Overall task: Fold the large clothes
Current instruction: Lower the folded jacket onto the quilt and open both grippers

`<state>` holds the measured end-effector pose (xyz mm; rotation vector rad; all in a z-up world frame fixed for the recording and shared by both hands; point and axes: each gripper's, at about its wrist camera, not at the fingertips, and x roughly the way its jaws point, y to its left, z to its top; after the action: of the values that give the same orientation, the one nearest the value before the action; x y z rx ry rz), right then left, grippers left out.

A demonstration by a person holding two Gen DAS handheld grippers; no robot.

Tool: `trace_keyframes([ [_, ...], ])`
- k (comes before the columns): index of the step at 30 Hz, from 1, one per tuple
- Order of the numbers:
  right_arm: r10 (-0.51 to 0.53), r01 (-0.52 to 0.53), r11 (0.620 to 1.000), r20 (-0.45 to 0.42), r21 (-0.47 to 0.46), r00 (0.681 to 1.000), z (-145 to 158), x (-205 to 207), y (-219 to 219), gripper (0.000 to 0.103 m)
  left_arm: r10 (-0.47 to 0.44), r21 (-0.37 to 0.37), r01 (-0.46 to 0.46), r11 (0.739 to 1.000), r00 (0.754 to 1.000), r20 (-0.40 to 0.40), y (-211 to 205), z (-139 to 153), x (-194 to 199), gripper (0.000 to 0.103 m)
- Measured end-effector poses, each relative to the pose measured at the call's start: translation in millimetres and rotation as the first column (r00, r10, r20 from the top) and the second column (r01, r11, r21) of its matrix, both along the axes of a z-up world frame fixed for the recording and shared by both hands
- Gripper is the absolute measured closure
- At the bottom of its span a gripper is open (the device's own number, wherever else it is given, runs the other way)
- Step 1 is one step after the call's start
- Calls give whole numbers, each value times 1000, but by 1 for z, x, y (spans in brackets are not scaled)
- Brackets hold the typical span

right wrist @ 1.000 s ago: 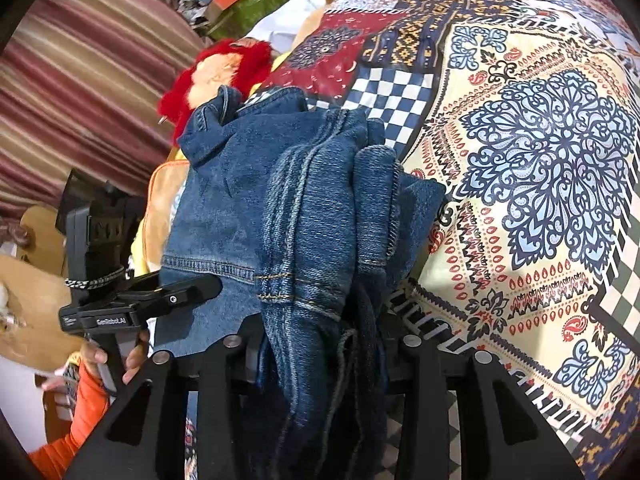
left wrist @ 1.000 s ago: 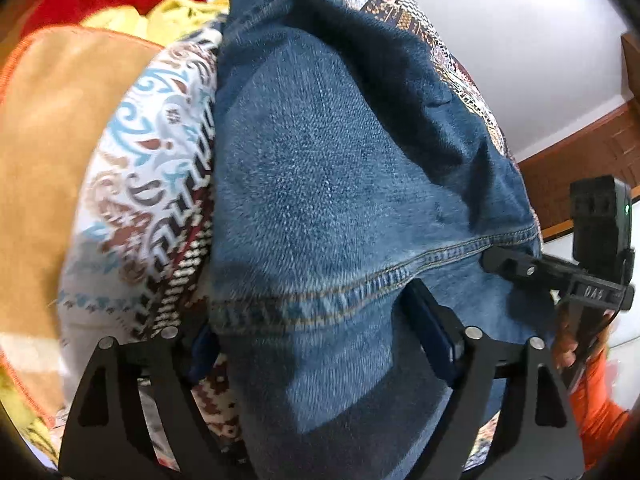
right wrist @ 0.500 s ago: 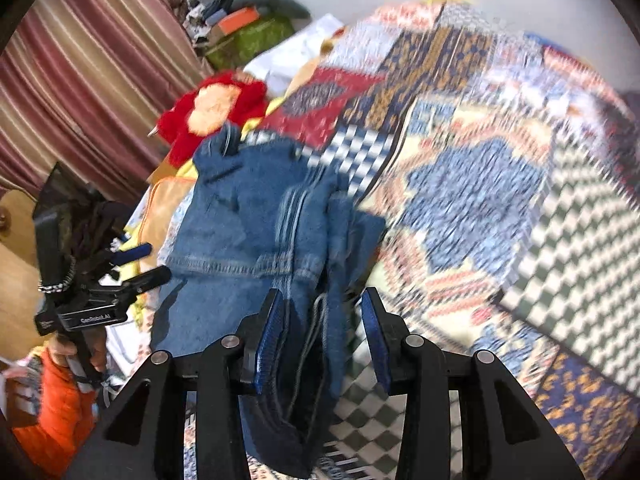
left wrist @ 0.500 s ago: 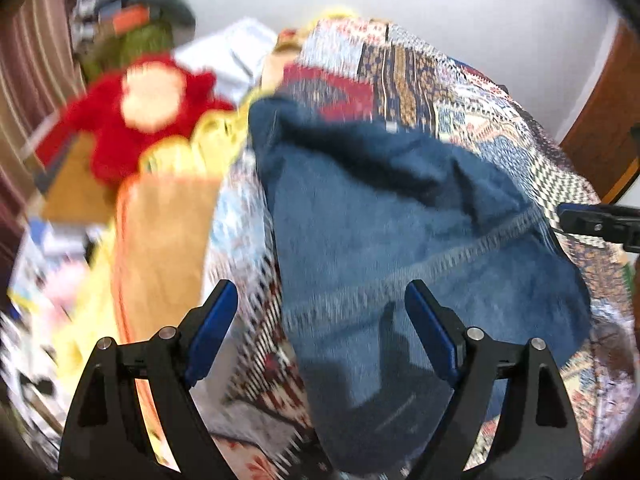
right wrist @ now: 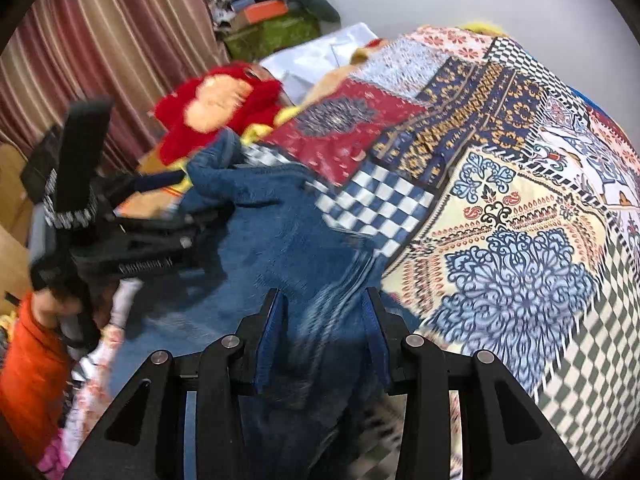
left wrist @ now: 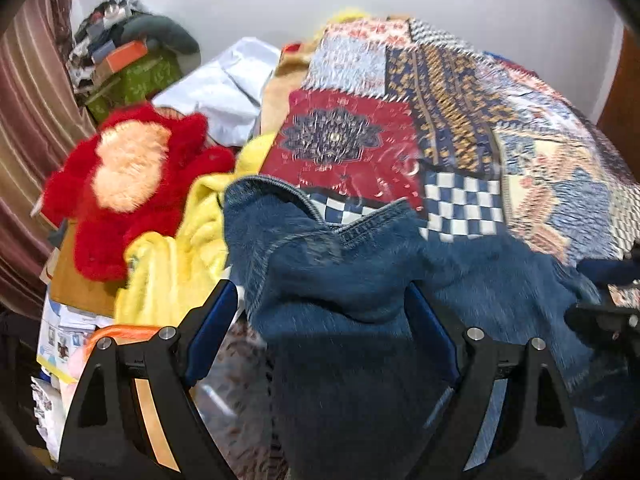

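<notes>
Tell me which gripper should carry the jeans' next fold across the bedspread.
Probably the right gripper: its narrow jaws have a bunched fold of the jeans between them, beside the patterned bedspread. The left gripper stands wide open over the denim, gripping nothing.

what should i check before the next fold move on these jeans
1. Left gripper clear of fabric: not ok, the jeans lie between its wide blue pads, though neither pad visibly presses.
2. Right gripper holding denim: cannot tell; fabric sits between its fingers, pad contact is blurred.
3. Jeans flat on the patchwork bedspread: not ok, bunched and rumpled.
4. Landing area on the bedspread free: ok.
5. Red plush toy and yellow cloth clear of the jeans: not ok, the cloth borders them.
</notes>
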<state>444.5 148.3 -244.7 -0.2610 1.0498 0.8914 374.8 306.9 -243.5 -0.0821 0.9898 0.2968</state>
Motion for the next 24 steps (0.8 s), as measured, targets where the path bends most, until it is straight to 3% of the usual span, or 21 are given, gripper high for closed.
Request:
trace_keyframes([
  [5,-33,33,999,-51,-1,998,-21,15,-9,67,32,-86,-33,996,999,-12,7,-13,0,14],
  [8,-31,31,999,-22,-16,999,-10,6,-13,67,53,-109,-53,993,999,-2,4,-1,-15,15],
  [10,-36,36,999,-5,-19,999,0,-1,-18,67,42,-87,-41,995,999,10,-2,11,-28,15],
  [16,-56,55,997,29,48,998,49,-40,-47,67,8,-44,-2,999,992,128,-31,76,-85,15],
  [19,-65,59,993,59,102,996,82,-65,-66,67,2,-51,10,999,975,220,-45,116,-120,15],
  [24,-109,72,973,166,218,980,146,-116,-99,67,-11,-29,24,999,924,382,-73,183,-183,15],
])
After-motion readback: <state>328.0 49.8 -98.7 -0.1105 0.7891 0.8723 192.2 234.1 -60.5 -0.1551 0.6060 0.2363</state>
